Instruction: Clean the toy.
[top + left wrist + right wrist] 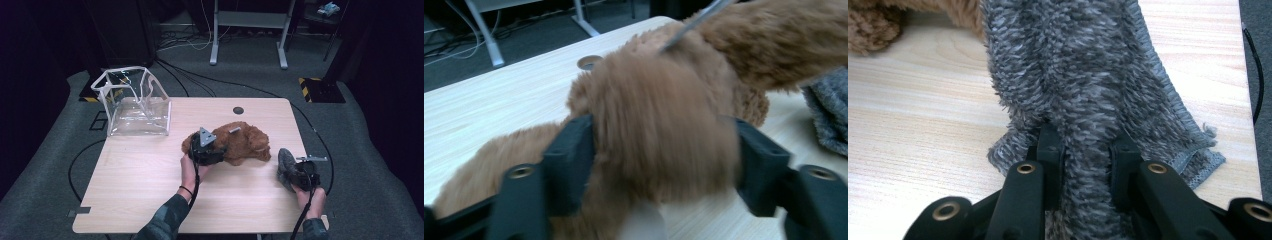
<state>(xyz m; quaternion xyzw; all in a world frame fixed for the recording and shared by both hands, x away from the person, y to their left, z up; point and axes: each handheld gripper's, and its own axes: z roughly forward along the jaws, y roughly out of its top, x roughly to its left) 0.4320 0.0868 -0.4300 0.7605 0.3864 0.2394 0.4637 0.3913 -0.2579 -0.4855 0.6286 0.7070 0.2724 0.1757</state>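
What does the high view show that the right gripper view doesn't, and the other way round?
High view alone: the clear plastic bag at the table's far left, the left gripper at the brown fluffy cloth, both of the person's forearms. Right gripper view alone: the right gripper pinching a fold of the grey cloth, and that cloth's stitched, fraying edge. Both: the grey cloth, part of the brown cloth, the wooden table.

One brown fleece (240, 141), one grey cloth (286, 162), one clear bag (135, 107), two tools.
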